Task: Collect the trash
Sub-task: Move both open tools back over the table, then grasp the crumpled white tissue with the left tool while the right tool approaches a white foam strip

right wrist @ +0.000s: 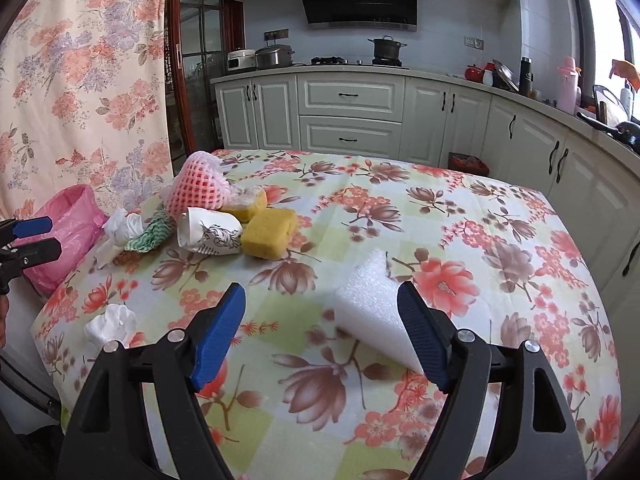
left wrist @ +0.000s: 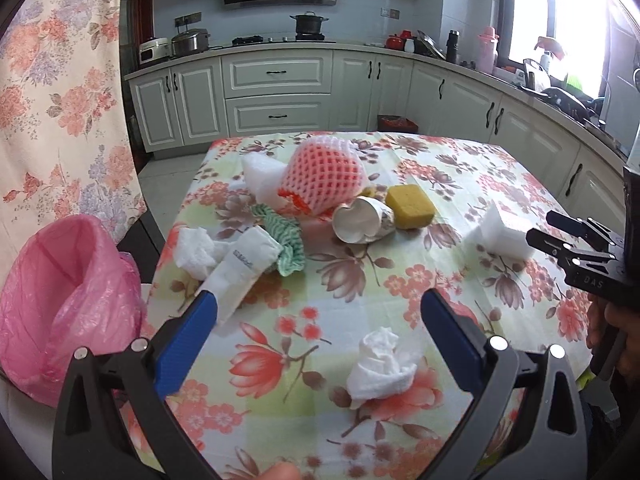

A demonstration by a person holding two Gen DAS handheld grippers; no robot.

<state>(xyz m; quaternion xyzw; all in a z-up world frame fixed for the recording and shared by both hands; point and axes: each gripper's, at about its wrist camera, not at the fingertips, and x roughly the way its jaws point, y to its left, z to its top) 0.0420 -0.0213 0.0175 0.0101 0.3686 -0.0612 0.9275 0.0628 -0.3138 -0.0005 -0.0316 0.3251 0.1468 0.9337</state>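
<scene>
Crumpled white tissue lay near the left gripper; foam block near the right gripper. Both gaped wide, empty.

Table under flowered cloth, strewn with trash: pink foam net, crushed paper cup, yellow sponge, green cloth, white foam block, crumpled tissues, white paper packet.

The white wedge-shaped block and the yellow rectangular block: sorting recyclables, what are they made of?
White wedge-shaped block: apparently foamed plastic packing, matte, with a fine beaded grain. Yellow rectangular block: likely a cleaning sponge, dull and porous, with softly rounded edges.
</scene>
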